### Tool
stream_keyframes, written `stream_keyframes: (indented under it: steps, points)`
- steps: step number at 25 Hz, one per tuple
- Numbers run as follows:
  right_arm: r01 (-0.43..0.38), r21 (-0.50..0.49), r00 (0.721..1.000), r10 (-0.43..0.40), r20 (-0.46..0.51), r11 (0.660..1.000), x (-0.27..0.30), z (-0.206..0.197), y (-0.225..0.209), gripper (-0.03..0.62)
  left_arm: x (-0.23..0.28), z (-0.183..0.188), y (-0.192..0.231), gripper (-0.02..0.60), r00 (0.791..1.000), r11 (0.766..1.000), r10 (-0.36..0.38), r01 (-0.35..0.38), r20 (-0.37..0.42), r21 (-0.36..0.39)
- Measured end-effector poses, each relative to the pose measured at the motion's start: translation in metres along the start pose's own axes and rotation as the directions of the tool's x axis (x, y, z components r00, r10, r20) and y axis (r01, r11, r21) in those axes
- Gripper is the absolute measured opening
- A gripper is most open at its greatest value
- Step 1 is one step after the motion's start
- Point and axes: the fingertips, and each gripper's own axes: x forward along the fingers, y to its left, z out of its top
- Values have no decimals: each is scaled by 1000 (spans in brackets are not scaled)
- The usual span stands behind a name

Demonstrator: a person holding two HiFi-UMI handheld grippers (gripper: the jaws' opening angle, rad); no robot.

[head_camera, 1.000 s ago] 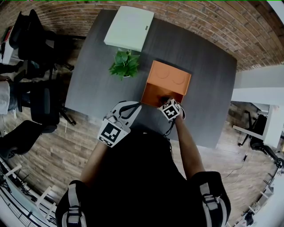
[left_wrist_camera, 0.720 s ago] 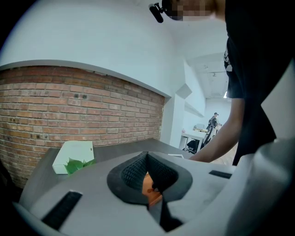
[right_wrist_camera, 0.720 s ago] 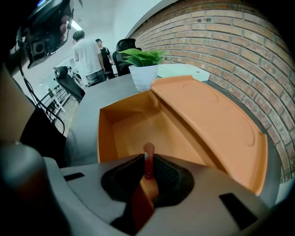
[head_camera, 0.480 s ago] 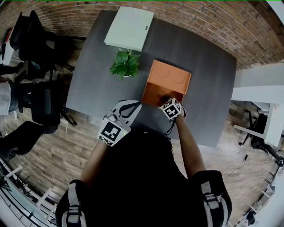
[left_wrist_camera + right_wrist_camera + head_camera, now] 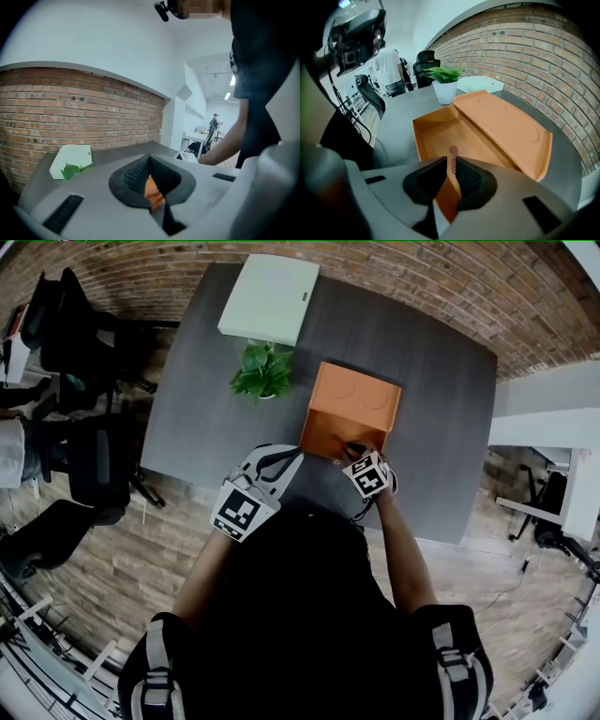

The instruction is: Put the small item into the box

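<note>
The orange box (image 5: 352,409) lies open on the dark table (image 5: 441,399), its lid folded back on the far side. In the right gripper view the box (image 5: 440,133) sits just beyond the jaws. My right gripper (image 5: 353,450) hovers at the box's near edge, shut on a small thin reddish-brown item (image 5: 453,155) that sticks up between the pads, over the box's front wall. My left gripper (image 5: 292,457) is to the left of the box near the table's front edge. Its jaws (image 5: 149,161) are together with nothing held; a bit of the orange box shows past them.
A potted green plant (image 5: 262,371) stands left of the box, with a flat white box (image 5: 269,298) behind it at the table's far edge. Black office chairs (image 5: 75,324) stand off the table's left side. A brick wall runs behind the table.
Both grippers have shifted only slightly; the right one still holds the small item at the box's near edge. The box has not moved.
</note>
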Motion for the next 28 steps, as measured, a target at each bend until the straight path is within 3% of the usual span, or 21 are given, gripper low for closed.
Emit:
stream_keyframes:
  steps: [8,14,23,28]
  points:
    - [81,58,993,-86,77,995,-48,-3,-8,61,11,3,-11,22,999,999,-36,36,2,18]
    - [158,62,960,-168,226,985,-90,5,-11,43,18,3,-15,21,998,998,-57,57,6,22]
    - [190,35,923,-191,333,981,-151,24,8,25,37,8,-28,21,993,992,-117,117,7,41]
    - [187,70,906,-200,374,980,-177,31,16,25,42,8,-36,21,990,989,-140,139,1,47]
